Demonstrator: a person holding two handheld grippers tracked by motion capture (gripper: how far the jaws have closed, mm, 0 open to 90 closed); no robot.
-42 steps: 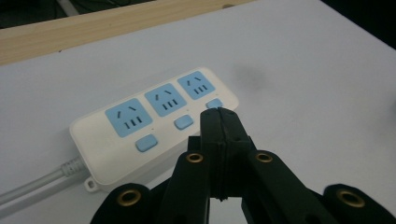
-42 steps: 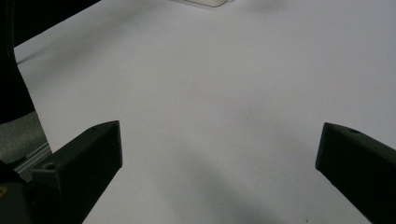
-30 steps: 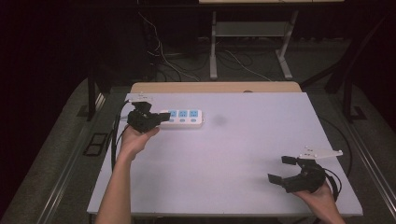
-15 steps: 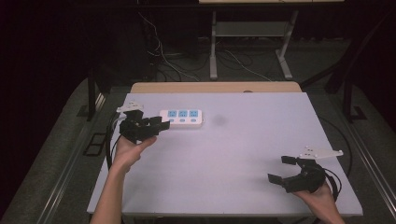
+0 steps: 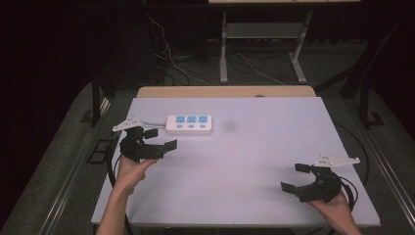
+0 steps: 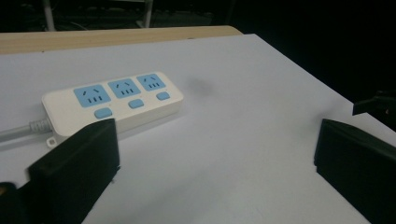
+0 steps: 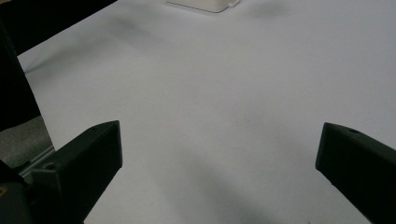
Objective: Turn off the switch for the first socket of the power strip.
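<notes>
A white power strip with three blue sockets lies at the back left of the white table. Its grey cord runs off to the left. My left gripper hovers just in front of and left of the strip, apart from it. Its jaws have just been opening and now stand wide with nothing between them. In the left gripper view the strip lies beyond the left jaw. My right gripper rests open near the table's front right corner, over bare tabletop.
A wooden board edges the table's far side. Behind it stand a metal frame and loose cables on the dark floor. Black cables hang off the table's left and right edges.
My left gripper has drawn back from the power strip's left end, toward the person and slightly left, and its jaws have gone from shut to wide open. The right gripper has stayed still.
</notes>
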